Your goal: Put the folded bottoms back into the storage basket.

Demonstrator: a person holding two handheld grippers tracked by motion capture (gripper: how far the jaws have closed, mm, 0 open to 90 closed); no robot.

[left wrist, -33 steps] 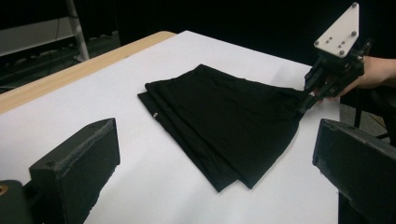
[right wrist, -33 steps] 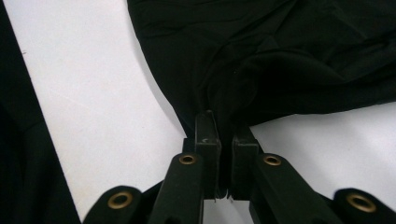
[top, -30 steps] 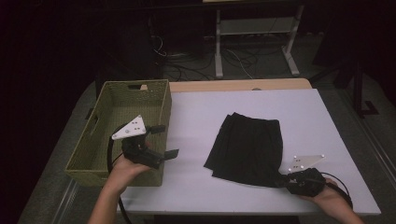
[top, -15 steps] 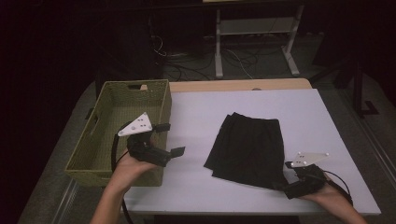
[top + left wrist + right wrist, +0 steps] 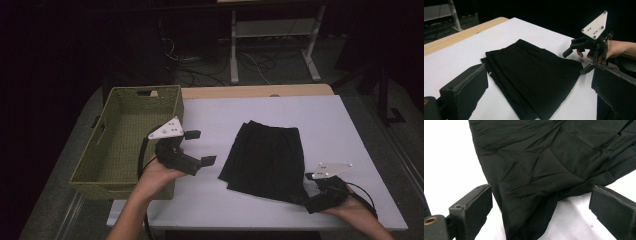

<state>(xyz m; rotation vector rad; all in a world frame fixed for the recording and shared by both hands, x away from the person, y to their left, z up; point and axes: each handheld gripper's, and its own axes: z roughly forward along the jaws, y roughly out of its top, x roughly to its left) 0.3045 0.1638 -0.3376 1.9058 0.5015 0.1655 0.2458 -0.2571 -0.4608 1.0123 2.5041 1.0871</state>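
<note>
A folded black cloth garment (image 5: pixel 267 160) lies flat on the white table (image 5: pixel 300 112), nearer its front right corner. The right gripper (image 5: pixel 306 196), jaws spread, sits at the garment's front right corner, straddling the fabric. The left gripper (image 5: pixel 200 147), jaws spread and empty, hovers beside the woven green basket (image 5: pixel 107 165) at the left edge.

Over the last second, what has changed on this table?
The left gripper has swung from beside the basket toward the black garment, jaws open. The right gripper has edged onto the garment's near corner, open, nothing held. Garment and basket have not moved.
</note>
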